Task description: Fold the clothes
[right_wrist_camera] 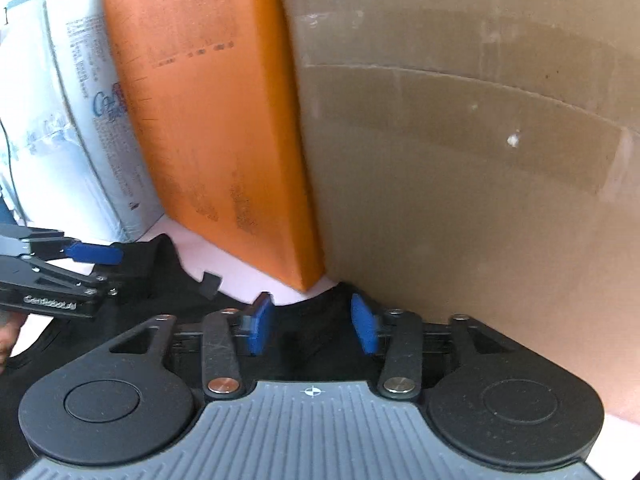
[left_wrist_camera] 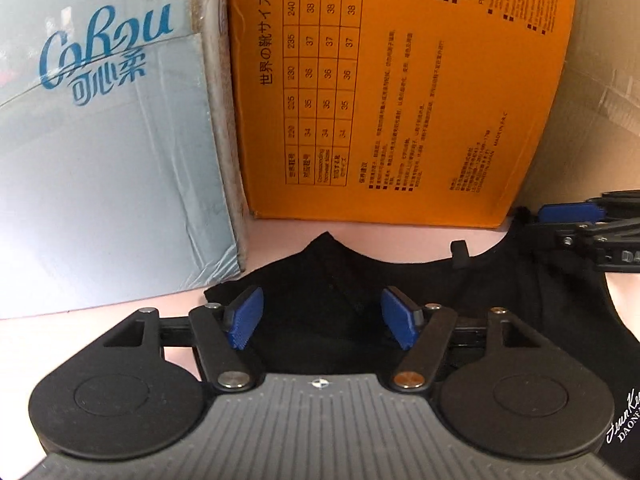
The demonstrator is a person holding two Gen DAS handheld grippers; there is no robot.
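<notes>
A black garment (left_wrist_camera: 340,280) lies flat on a pale pink surface (left_wrist_camera: 400,236), its neckline and a small hanging loop toward the boxes. My left gripper (left_wrist_camera: 322,316) is open, blue pads apart, over the garment's left shoulder. My right gripper (right_wrist_camera: 312,324) is open over the garment's right shoulder (right_wrist_camera: 320,300), close to the brown box. The right gripper also shows in the left wrist view (left_wrist_camera: 568,216) at the right edge. The left gripper shows in the right wrist view (right_wrist_camera: 96,256) at the left.
A pale blue carton (left_wrist_camera: 100,140) stands at the left, an orange shoe box (left_wrist_camera: 400,100) in the middle and a brown cardboard box (right_wrist_camera: 460,160) at the right, all just beyond the garment. White lettering (left_wrist_camera: 624,420) shows on the garment's lower right.
</notes>
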